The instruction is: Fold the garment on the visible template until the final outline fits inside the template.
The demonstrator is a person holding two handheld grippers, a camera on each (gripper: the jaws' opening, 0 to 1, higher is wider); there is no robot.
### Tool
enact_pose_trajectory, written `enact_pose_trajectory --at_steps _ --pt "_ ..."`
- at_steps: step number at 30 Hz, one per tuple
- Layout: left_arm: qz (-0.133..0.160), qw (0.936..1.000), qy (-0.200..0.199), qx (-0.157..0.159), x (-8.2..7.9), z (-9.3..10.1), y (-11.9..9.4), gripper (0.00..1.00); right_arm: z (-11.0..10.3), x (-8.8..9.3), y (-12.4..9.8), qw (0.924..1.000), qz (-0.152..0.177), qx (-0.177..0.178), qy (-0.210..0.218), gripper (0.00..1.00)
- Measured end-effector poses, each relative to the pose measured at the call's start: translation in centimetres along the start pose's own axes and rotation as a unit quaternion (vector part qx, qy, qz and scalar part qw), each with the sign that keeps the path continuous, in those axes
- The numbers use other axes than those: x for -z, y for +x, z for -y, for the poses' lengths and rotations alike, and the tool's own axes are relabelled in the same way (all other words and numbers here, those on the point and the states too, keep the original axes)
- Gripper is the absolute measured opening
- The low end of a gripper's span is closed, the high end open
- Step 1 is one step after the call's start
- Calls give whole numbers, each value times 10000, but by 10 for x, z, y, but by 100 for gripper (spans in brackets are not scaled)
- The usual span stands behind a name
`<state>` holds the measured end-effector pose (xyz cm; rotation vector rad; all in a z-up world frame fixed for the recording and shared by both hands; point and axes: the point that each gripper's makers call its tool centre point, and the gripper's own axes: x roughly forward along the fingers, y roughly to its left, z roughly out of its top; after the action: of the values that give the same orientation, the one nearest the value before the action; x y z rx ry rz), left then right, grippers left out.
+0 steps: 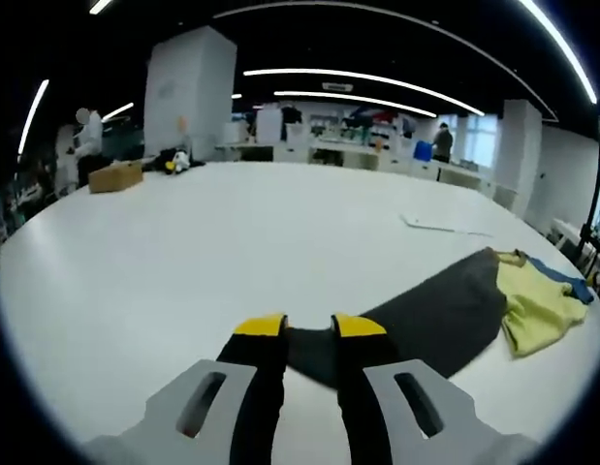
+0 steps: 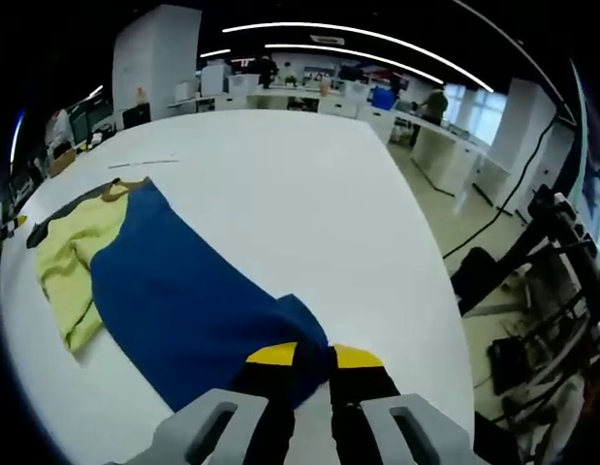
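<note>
A garment in three colours lies on the white table [image 1: 183, 252]. Its dark grey part [image 1: 426, 320] runs from my left gripper [image 1: 309, 327] toward a yellow part [image 1: 534, 302] with a blue edge at the right. My left gripper's yellow-tipped jaws are shut on the grey hem. In the right gripper view, the blue part [image 2: 183, 291] spreads beside the yellow part [image 2: 72, 252], and my right gripper [image 2: 315, 356] is shut on the blue corner near the table's edge. I cannot make out a template outline.
A cardboard box [image 1: 115, 176] and small dark objects [image 1: 173, 162] sit at the table's far left. A thin flat sheet [image 1: 440, 227] lies at the far right. Black stands and cables [image 2: 542, 291] stand on the floor past the table edge. People stand at distant desks.
</note>
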<state>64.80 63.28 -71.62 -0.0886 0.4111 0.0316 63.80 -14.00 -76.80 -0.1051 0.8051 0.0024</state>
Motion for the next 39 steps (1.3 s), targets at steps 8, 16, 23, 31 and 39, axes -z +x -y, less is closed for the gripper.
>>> enact_pose_trajectory --at_steps 8,16,23,31,39 --pt "92 9985 -112 534 -4 27 -14 43 -28 -12 -9 9984 154 -546 0 51" --pt "343 9939 75 1048 -12 63 -32 61 -70 -26 -24 9923 319 -1164 -281 73" --pt "489 9863 320 1542 -18 93 -50 78 -107 -42 -40 9838 532 -1655 -437 87" --pt "614 9784 488 1910 -24 118 -72 95 -161 -48 -55 9625 622 -2453 -982 99" --pt "635 9726 708 2122 -26 143 -95 99 -209 -51 -63 9449 659 -2887 -1395 99"
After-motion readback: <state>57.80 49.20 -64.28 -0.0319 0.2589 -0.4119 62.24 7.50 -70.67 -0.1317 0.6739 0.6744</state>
